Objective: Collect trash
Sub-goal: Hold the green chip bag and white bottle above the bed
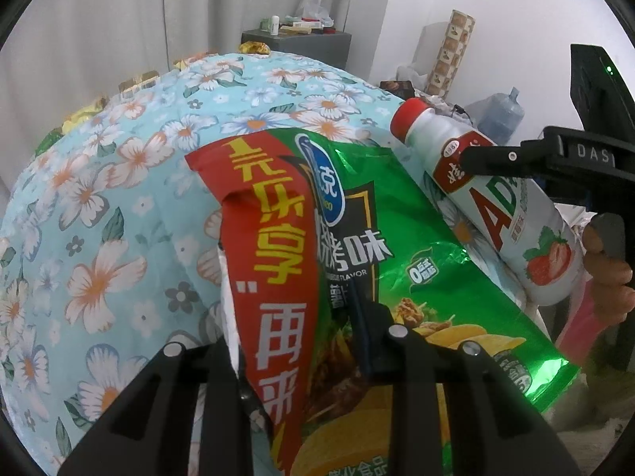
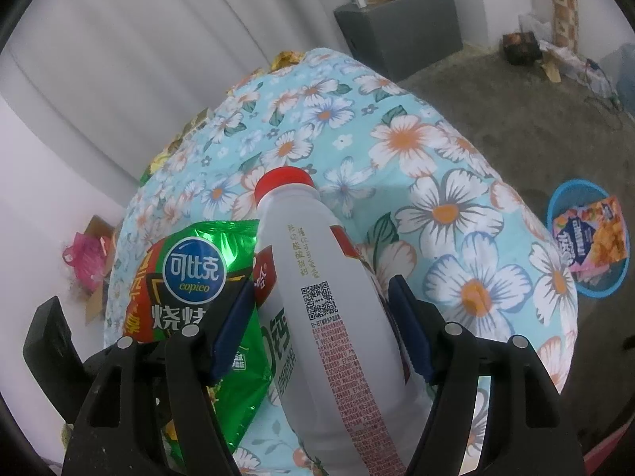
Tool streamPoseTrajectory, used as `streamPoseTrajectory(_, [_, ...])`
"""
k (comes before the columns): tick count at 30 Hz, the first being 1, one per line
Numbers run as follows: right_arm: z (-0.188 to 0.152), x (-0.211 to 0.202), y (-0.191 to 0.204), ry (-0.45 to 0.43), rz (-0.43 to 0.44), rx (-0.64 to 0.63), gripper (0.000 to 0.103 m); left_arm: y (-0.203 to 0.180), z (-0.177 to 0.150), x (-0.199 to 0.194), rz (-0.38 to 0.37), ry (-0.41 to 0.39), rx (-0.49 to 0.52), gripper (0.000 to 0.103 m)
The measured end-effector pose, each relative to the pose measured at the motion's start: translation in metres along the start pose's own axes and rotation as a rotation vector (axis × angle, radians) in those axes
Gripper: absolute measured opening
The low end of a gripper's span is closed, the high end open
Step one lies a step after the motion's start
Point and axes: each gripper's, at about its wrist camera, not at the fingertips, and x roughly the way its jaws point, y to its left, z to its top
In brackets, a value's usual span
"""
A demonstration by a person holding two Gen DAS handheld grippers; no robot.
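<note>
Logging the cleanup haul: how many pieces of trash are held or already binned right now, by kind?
Green foil chip bag, held in the left tool: 1
White plastic drink bottle with red cap, held in the right tool: 1
Orange snack packet in the blue round basket: 1
Total: 3

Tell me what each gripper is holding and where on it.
The left gripper is shut on the green chip bag at its lower part. The right gripper clamps the white drink bottle across its body.
</note>
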Motion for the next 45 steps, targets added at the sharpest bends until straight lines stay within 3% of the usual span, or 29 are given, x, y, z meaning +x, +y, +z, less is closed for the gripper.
streamPoseTrajectory(45, [-0.0017,0.006,-0.0002,0.023,-0.013,-0.014,0.067,-0.0078,0.0032,-0.0002,0.049,-0.001,0.0,0.027])
